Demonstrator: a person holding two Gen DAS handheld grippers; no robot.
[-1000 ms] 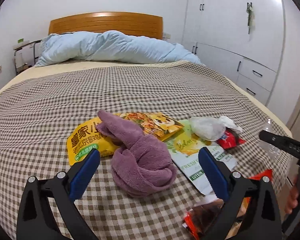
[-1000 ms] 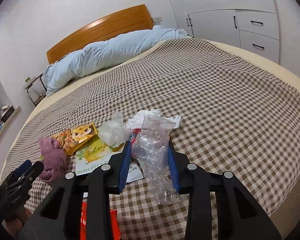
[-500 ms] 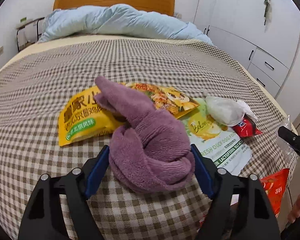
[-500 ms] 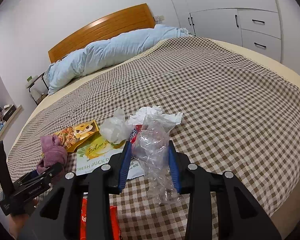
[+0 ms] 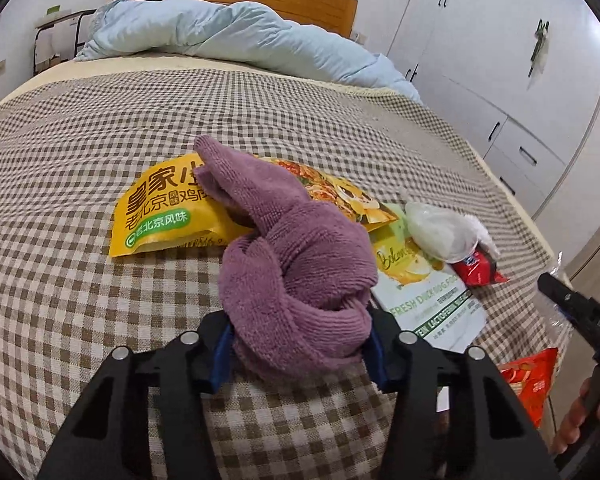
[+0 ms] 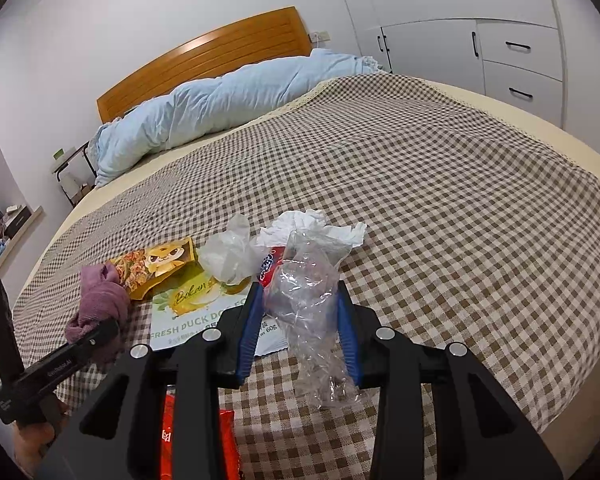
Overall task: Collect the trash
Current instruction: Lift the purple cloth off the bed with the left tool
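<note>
Two hand-held grippers: left [image 5: 298,344] closing around purple towel [image 5: 296,272]; right [image 6: 300,320] clamps clear bag [image 6: 304,292].

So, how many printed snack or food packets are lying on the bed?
4: yellow packet under the purple towel, white duck packet, small red wrapper, orange-red bag at the near edge. More may be hidden.

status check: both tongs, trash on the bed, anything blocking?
Left tongs closing around the purple towel. Right tongs shut on the crumpled clear plastic. Yellow snack bag partly under the towel; other wrappers loose on the checked bedspread.
</note>
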